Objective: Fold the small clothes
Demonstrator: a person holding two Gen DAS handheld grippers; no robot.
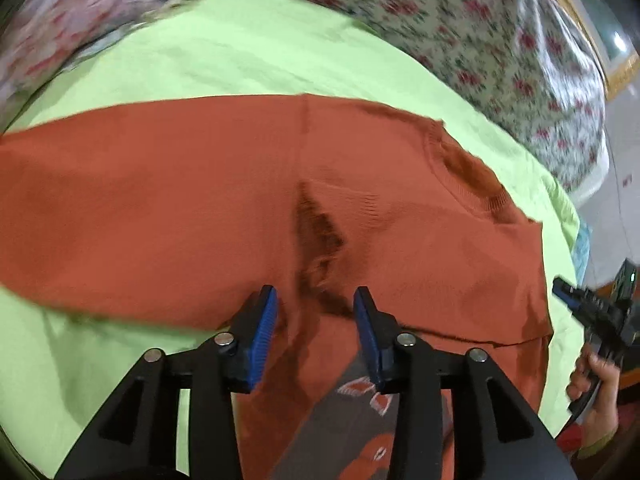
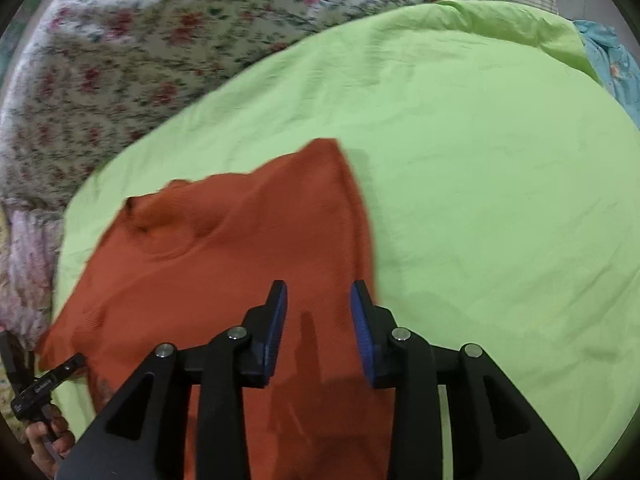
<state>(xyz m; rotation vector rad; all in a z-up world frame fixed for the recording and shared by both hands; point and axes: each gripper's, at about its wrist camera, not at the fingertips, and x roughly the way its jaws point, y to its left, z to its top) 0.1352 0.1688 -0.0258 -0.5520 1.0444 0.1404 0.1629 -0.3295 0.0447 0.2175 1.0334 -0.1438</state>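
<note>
The rust-orange sweater point(image 1: 200, 184) lies spread on a lime-green sheet point(image 1: 240, 64), its ribbed neckline point(image 1: 468, 176) up and to the right of the left claw point(image 1: 316, 304); a dark crease runs down the knit toward the gap between that claw's blue pads point(image 1: 266, 320), which stand apart with nothing pinched between them; directly beneath this claw a grey patterned patch point(image 1: 344, 412) shows below the orange cloth, though what it belongs to cannot be told.

In the right wrist view the right claw point(image 2: 319, 300) hovers over the sweater's right-hand edge, its jaws likewise apart and pressing on nothing; bare green sheet spreads to its right, the sweater to its left and ahead.

Each claw appears at the edge of the other's view, held by a hand point(image 1: 596, 392); the other hand point(image 2: 48, 440) shows low at the left.

Beyond the green sheet lies a floral bedspread point(image 2: 120, 60), white with red roses; a light-blue patterned cloth point(image 2: 616, 64) peeks out at the far right; a gold-framed edge point(image 1: 616, 76) and pale floor sit at the upper right of the left view, blurred.
</note>
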